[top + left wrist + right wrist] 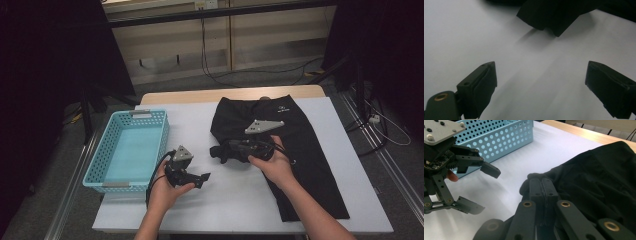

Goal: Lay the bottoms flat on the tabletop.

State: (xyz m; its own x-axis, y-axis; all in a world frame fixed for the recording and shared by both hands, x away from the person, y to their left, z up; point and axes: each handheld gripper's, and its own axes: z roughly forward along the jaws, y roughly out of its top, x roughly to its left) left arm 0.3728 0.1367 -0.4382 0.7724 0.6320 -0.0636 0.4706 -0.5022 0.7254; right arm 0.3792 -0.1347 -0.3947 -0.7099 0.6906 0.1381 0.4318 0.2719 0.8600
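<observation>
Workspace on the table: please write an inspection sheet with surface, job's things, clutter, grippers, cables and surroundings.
Surface: white tabletop with a wooden far edge.
Job's things: black shorts spread out at the right; their left edge is pinched by the right gripper. Empty light blue perforated basket at the left.
Clutter: nothing seen.
Grippers: right gripper shut on the shorts' fabric; left gripper open above bare table.
Cables: black cable trailing from the left gripper; floor cables behind the table.
Surroundings: wood-panelled wall, grey floor.

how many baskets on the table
1: the blue basket sits at the table's left side, just left of the left gripper. Nothing suggests another is hidden.
</observation>
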